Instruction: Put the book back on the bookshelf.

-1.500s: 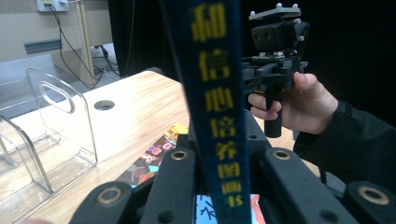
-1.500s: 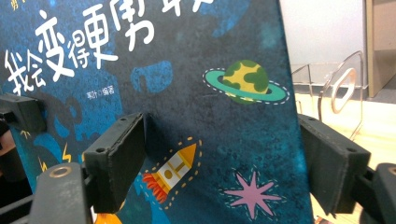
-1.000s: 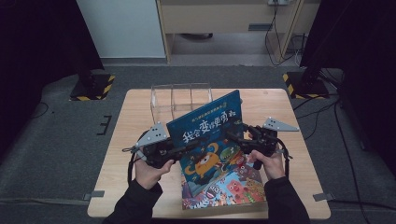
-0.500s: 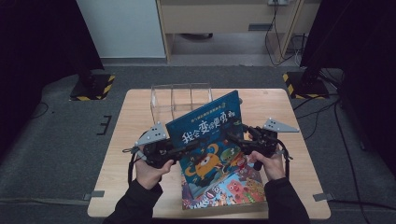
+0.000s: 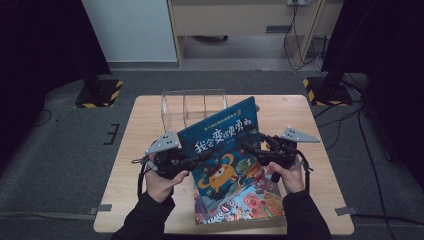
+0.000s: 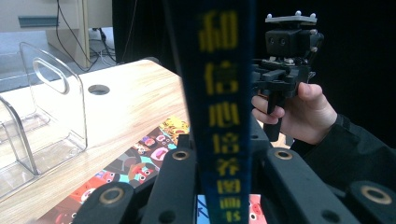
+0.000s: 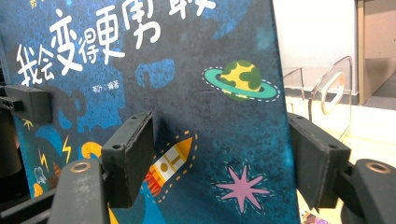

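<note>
A blue picture book (image 5: 220,145) with white Chinese title letters is held up off the table, tilted, with its cover facing the person. My left gripper (image 5: 200,159) is shut on its left edge; in the left gripper view the spine (image 6: 219,70) with yellow characters stands between the jaws of the left gripper (image 6: 219,144). My right gripper (image 5: 256,150) is at the book's right side. In the right gripper view the right gripper (image 7: 223,161) stands wide open, with the cover (image 7: 154,70) face-on right behind the pads.
A second, colourful picture book (image 5: 245,202) lies flat on the wooden table (image 5: 145,130) under the raised one. A clear acrylic book stand (image 5: 192,105) with dividers sits at the table's far edge, just behind the raised book.
</note>
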{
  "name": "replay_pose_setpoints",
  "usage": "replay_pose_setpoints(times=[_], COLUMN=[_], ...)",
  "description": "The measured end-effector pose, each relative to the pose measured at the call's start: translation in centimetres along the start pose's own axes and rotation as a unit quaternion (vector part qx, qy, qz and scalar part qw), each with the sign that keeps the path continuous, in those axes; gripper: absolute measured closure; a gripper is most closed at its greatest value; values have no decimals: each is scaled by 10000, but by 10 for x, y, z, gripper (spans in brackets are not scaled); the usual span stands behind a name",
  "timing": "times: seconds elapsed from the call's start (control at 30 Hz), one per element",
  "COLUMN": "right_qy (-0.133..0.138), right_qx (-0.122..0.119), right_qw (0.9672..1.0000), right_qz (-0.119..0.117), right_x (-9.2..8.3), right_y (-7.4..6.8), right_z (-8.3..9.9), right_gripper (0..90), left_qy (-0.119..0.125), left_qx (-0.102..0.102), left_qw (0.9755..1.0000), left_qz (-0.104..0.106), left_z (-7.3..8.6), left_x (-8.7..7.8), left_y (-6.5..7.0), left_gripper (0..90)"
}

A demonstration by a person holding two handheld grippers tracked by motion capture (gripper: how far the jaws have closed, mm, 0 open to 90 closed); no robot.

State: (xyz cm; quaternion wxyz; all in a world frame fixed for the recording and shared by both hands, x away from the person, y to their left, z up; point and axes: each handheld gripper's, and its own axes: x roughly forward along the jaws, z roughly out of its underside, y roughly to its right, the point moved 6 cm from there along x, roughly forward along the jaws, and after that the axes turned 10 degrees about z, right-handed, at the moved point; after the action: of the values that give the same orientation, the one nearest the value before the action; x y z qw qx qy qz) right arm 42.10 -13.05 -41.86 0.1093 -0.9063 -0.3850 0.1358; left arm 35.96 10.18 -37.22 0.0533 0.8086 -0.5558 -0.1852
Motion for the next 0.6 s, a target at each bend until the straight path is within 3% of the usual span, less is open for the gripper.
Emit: replay_pose_setpoints(times=[0.17,0.43,0.6], right_qy=[-4,4,75], right_qx=[13,47,85], right_qw=[10000,10000,9999], right_qz=[-24,-46,-39], right_x=[-1,-2,-4], right_y=[0,1,1], right_z=[0,-1,-4], right_gripper=[293,292,292], left_qy=[6,173,186], left_qx=[20,-150,12], left_qw=[10000,9995,9997], left_qz=[72,203,151], left_z=[0,-1,-5], left_x=[0,1,2], left_y=[1,0,4], left_gripper=[796,818,825])
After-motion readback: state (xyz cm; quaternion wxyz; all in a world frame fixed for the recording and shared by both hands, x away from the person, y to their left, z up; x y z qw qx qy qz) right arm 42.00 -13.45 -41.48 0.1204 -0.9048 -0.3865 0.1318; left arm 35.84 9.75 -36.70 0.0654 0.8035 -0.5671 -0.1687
